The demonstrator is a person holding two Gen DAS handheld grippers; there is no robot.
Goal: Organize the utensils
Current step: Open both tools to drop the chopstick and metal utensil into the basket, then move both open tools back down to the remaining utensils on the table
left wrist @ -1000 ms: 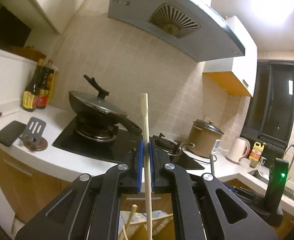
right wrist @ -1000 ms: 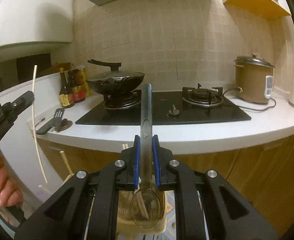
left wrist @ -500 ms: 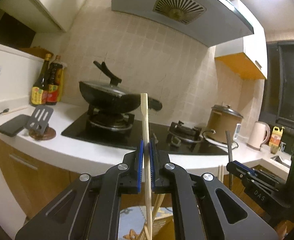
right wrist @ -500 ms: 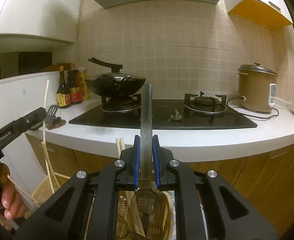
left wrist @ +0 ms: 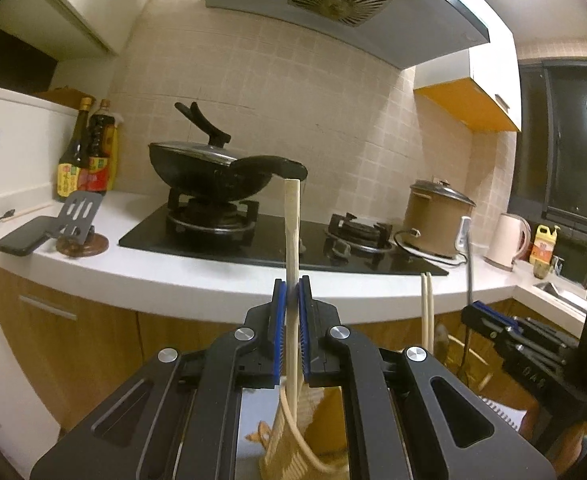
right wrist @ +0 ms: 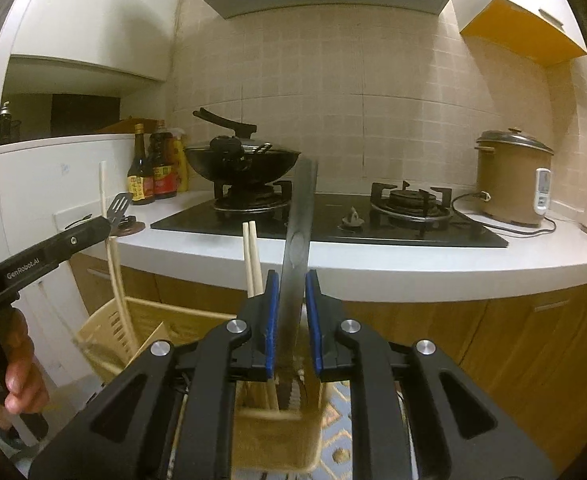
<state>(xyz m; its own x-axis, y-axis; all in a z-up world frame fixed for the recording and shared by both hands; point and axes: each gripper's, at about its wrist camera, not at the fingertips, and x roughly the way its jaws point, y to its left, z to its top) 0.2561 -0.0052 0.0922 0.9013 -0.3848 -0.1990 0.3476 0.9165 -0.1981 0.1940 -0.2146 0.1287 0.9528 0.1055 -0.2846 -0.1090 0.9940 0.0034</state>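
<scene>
L claw point(left wrist: 289, 300) was clamped on a single wooden chopstick point(left wrist: 291, 232), stick upright, its lower end dipping into the cream utensil basket point(right wrist: 105, 328) that sat below the white surface point(right wrist: 373, 268), in front of the cabinets. R claw point(right wrist: 291, 300) had a metal spoon point(right wrist: 299, 220) by the handle, handle up and leaning slightly; the blue pads stood just off the handle w/ thin gaps showing, so the grip looked loose, maybe mid-release. Spoon's bowl end was hidden behind the claw, down in the basket next to two chopsticks point(right wrist: 251, 256) already standing there. Step in hand, judging by this: dropping both utensils into basket compartments. Next move prob. calls for opening each claw fully once the tips are seated, then lifting straight up w/o snagging the standing sticks or tipping the basket. Which compartment each item was over, can't tell. The person's hand point(right wrist: 9, 376) was visible gripping the L tool, left of the basket.
</scene>
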